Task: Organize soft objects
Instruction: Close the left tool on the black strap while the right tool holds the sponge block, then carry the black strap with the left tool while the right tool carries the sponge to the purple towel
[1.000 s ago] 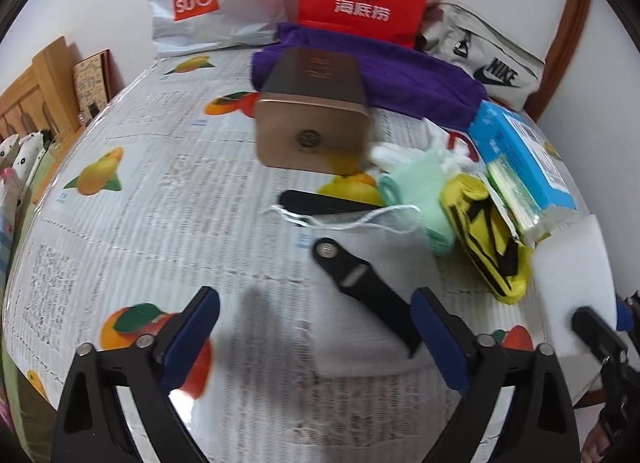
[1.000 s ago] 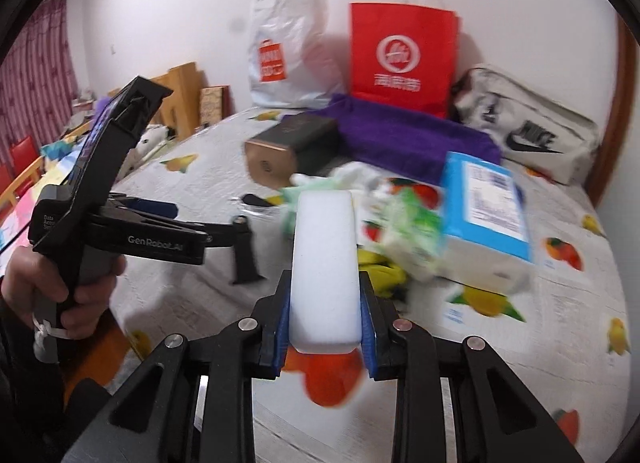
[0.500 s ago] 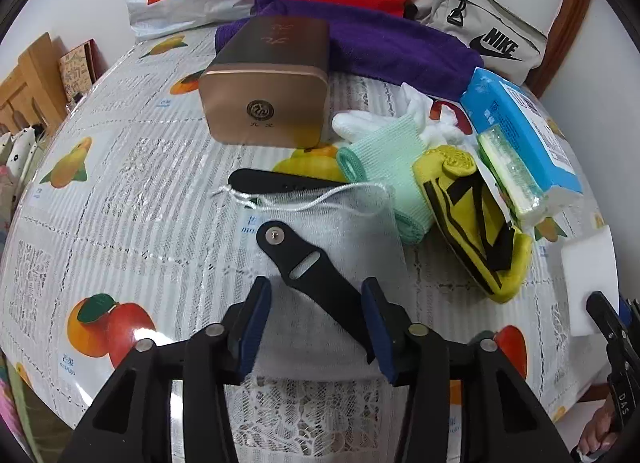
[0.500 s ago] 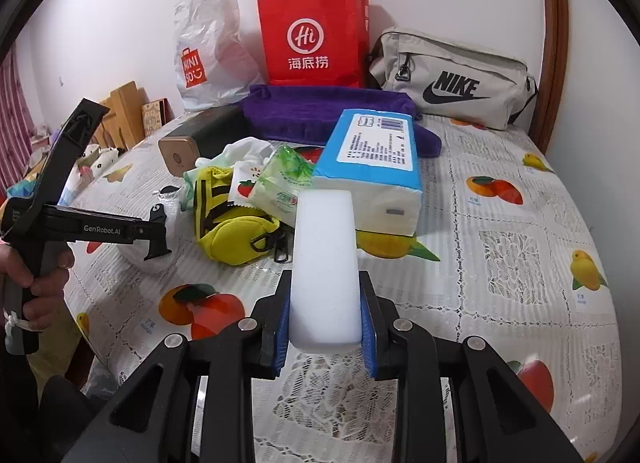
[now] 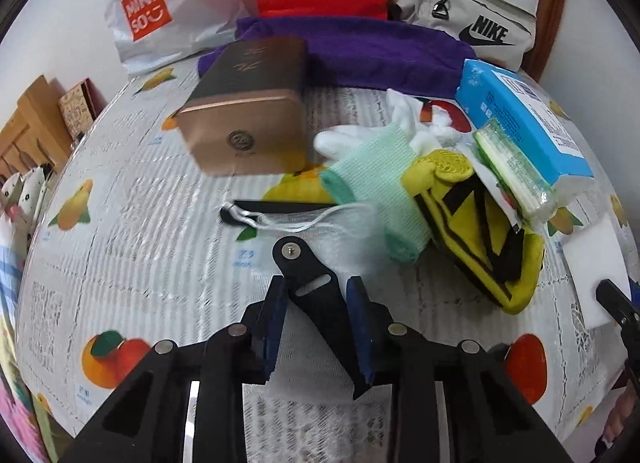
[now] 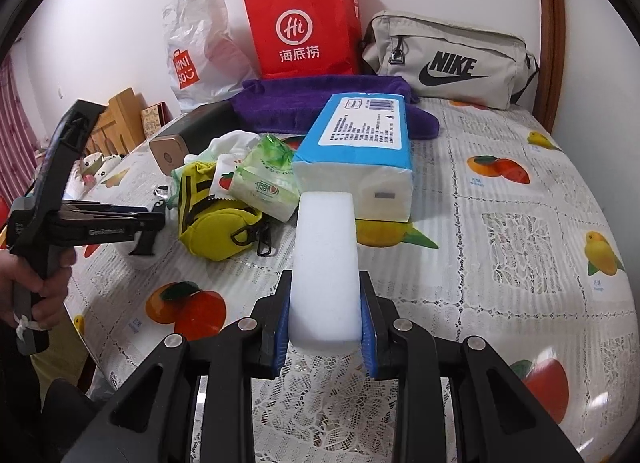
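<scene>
My left gripper (image 5: pixel 316 315) was closing around a black strap (image 5: pixel 320 295) lying on a white mesh pouch (image 5: pixel 320 231) on the desk (image 5: pixel 132 231); pad contact was hard to confirm. The pouch looked light and floppy, best pinched at an edge. My right gripper (image 6: pixel 325 315) clamped a white sponge block (image 6: pixel 325 263), soft and light. A second earlier my left jaws stood wide, farther back.

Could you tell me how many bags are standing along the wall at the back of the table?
3: the white plastic bag on the left, the red paper bag in the middle, the grey Nike bag on the right. None looks hidden.
</scene>
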The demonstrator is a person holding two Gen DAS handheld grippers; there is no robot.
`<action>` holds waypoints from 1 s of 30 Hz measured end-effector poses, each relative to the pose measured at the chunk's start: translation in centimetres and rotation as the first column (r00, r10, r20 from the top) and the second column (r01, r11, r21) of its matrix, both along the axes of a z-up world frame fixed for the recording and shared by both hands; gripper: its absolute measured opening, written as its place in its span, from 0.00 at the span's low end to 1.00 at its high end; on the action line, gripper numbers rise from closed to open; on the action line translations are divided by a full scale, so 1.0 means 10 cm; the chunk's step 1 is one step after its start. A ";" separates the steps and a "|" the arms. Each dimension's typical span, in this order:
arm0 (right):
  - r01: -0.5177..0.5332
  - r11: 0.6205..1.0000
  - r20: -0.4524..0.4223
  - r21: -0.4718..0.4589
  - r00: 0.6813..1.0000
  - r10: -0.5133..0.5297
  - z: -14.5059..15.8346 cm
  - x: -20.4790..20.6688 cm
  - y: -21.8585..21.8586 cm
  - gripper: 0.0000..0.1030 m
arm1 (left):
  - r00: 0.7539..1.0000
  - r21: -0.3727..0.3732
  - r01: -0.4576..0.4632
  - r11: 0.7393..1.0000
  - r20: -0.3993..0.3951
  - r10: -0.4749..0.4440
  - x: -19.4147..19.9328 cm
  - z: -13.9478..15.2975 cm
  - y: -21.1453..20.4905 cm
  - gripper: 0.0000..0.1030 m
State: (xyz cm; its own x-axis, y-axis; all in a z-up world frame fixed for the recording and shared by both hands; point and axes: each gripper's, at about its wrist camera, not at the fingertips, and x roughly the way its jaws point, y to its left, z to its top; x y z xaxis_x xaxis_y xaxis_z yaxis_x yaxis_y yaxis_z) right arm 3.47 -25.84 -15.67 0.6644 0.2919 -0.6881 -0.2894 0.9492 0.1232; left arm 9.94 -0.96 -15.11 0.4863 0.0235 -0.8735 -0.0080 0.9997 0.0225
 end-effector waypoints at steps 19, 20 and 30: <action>0.023 0.999 -0.028 -0.028 0.999 -0.024 -0.05 0.04 0.02 0.29 | 0.997 -0.024 0.056 0.998 0.048 -0.054 -0.09 -0.04 0.09 0.37; 0.024 0.999 -0.028 -0.031 0.999 -0.025 -0.05 0.04 0.03 0.29 | 0.997 -0.017 0.061 0.998 0.052 -0.060 -0.08 -0.05 0.07 0.40; 0.038 0.999 -0.037 -0.030 0.999 -0.039 -0.04 0.05 0.02 0.28 | 0.994 -0.137 0.064 0.989 0.091 -0.051 -0.09 -0.01 0.30 0.22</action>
State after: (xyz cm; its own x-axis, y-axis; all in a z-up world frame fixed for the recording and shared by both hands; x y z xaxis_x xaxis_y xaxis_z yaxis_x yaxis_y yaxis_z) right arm 4.02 -25.59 -16.07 0.6482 0.2457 -0.7207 -0.2482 0.9630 0.1051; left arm 9.01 2.05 -15.25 0.5580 -0.1259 -0.8203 0.0538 0.9918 -0.1156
